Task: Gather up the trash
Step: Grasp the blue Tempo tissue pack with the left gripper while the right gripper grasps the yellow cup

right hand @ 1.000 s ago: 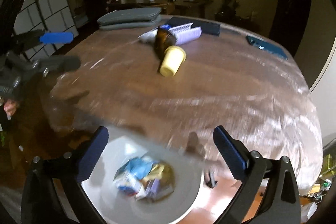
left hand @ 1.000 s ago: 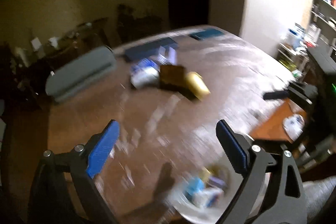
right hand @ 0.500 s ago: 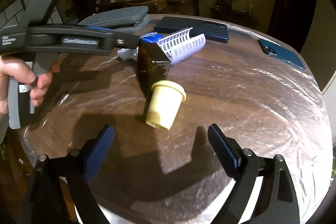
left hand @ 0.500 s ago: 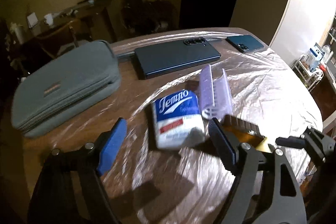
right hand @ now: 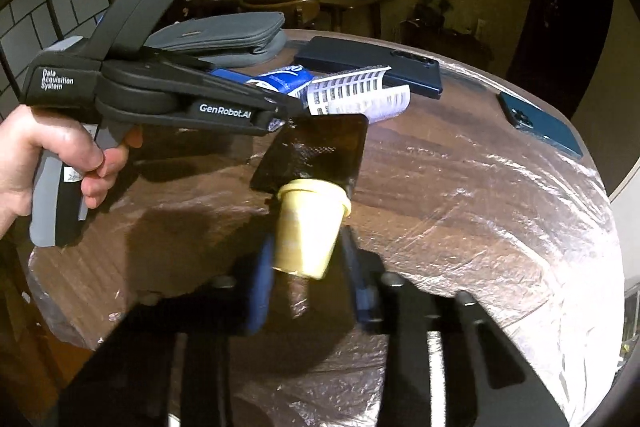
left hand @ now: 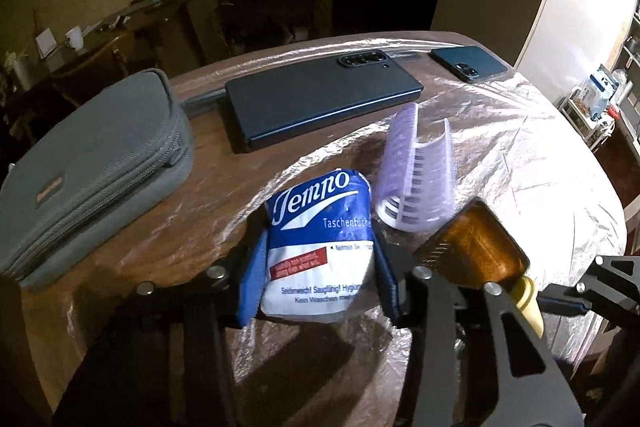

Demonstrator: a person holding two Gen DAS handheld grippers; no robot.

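Left claw point(left hand: 320, 279), low centre of the left wrist view, pinches the near end of the tissue pack point(left hand: 320, 247), whose long axis runs away up the frame on the tabletop point(left hand: 540, 155). Right claw point(right hand: 308, 267), lower centre of its view, is pressed onto the yellow cap point(right hand: 308, 227) of the brown bottle point(right hand: 316, 155), which lies with its cap toward the camera and its base away, the person's hand point(right hand: 48, 155) at mid-left gripping the other tool. Farther back: lilac comb roller point(left hand: 416, 179) touching pack and bottle, dark phone point(left hand: 320, 99), grey pouch point(left hand: 92, 163) left, second phone point(left hand: 468, 63) near the far edge; bare film-covered wood lies right.
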